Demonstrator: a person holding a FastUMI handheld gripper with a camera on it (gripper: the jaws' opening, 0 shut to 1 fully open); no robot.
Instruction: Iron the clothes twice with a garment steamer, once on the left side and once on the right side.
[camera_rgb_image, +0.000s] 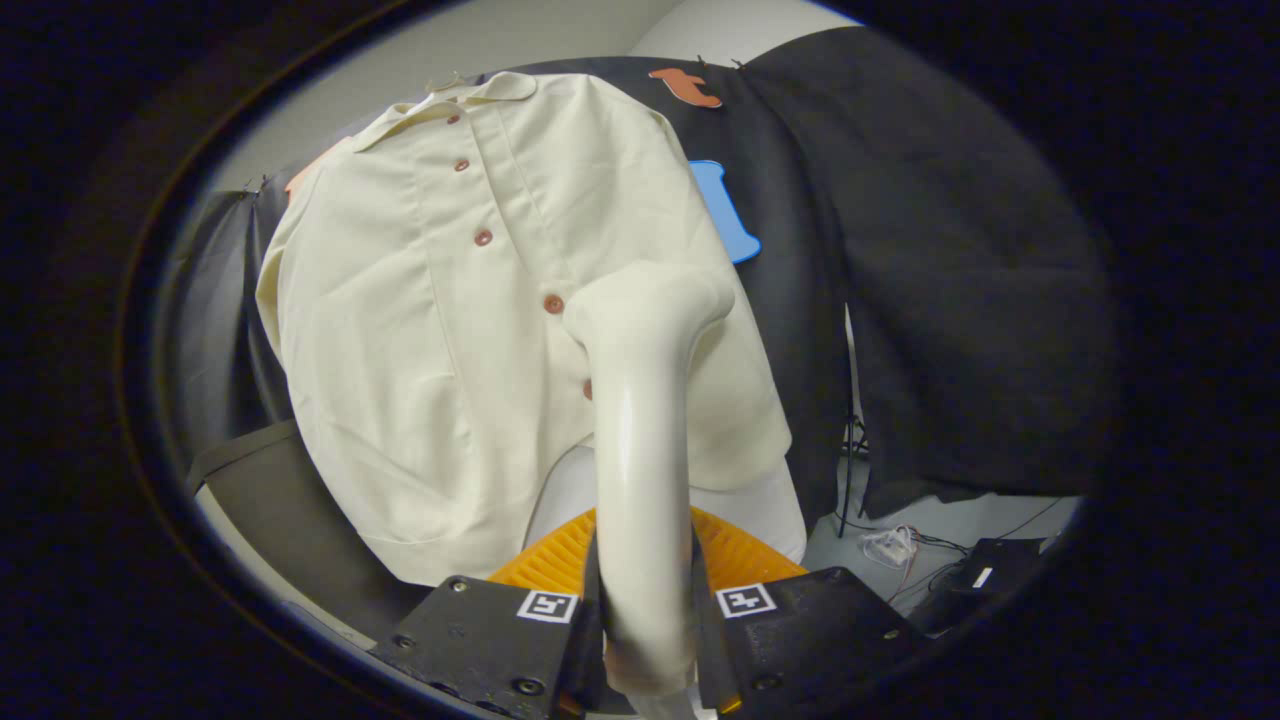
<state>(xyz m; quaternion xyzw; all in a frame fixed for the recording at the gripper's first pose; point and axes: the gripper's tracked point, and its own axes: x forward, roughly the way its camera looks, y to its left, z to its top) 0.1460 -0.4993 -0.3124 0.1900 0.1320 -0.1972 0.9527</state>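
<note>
While the gripper (645, 625) clamps the steamer (640, 420), a cream shirt (440, 330) hangs before dark cloth (930, 250), apparently touched.

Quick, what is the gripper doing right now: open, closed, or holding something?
Gripper: closed on the steamer handle, one finger on each side; the steamer head is at the shirt.

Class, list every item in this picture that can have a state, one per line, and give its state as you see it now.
Gripper: shut on the garment steamer, one finger on each side of its handle.
Garment steamer: held upright, head turned towards the shirt near its lower buttons; contact cannot be told.
Cream shirt: hanging, buttoned up, collar folded down, lightly creased.
Cables: lying loose on the floor beyond the fingers.
</note>
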